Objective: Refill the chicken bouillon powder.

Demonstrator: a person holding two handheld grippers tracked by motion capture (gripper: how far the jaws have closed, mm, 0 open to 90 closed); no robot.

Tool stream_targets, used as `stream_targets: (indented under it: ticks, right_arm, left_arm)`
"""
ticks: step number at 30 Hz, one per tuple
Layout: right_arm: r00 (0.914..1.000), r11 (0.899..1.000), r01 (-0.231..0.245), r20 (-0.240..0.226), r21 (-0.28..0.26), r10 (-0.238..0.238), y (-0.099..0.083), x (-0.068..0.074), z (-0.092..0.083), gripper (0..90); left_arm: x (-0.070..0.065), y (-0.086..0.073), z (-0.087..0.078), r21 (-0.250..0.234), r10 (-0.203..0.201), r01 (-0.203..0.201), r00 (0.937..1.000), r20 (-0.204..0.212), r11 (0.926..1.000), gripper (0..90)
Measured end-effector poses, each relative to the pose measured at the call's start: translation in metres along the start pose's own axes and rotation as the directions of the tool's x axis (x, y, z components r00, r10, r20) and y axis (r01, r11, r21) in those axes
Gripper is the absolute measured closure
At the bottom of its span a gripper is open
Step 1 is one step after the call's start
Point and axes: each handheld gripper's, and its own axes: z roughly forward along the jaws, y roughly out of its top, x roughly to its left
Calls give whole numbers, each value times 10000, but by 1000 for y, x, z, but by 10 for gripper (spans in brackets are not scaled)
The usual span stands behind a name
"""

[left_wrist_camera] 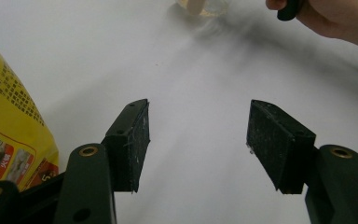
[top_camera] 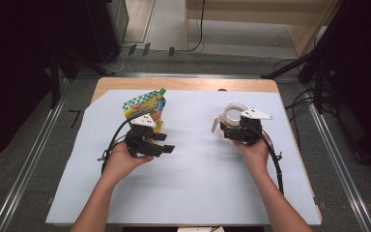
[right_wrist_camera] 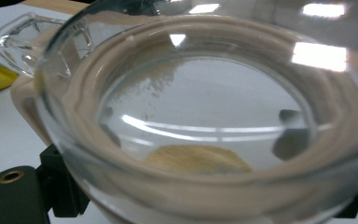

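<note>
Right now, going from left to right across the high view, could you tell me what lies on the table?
Yellow pouch with a green cap → left gripper, jaws open and empty → clear glass jar → right gripper, its body just right of the jar.

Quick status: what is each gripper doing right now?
Left gripper: open, nothing between the jaws, beside the yellow pouch.
Right gripper: at the clear glass container; grip cannot be told.

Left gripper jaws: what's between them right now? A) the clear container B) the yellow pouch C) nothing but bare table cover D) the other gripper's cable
C: in the left gripper view the left gripper stands open over the pale table cover, with the yellow pouch off to its side.
</note>
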Motion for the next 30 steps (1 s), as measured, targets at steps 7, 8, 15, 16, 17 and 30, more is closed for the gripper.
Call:
stream_targets:
  ticks: [7, 8, 15, 16, 17, 30]
  right_arm:
    - [9980, 9993, 378, -509, -4, -377, -2, 11, -19, 118]
    - [9975, 9990, 436, -555, -24, -437, -3, 12, -21, 118]
    - [9927, 9990, 440, -1120, -124, -451, -10, 22, -34, 118]
    - [9919, 9990, 427, -1194, -107, -437, -11, 23, -34, 118]
    - [9907, 9990, 438, -1286, -92, -446, -12, 25, -34, 118]
    - [9701, 9952, 975, -2232, -13, -954, -15, 53, -30, 119]
  left_arm:
    - [-1, 0, 1, 105, 30, -30, 10000, -37, 9999, 398]
    - [-1, 0, 2, 107, 27, -26, 10000, -17, 9999, 399]
    - [-2, 0, 3, 145, 17, -18, 10000, 86, 9999, 398]
    - [-2, 0, 2, 128, 46, -47, 9999, 111, 9999, 398]
    - [-3, 0, 2, 69, 42, -43, 9999, 133, 10000, 398]
    - [-2, 0, 2, 87, 34, -35, 10000, 70, 10000, 398]
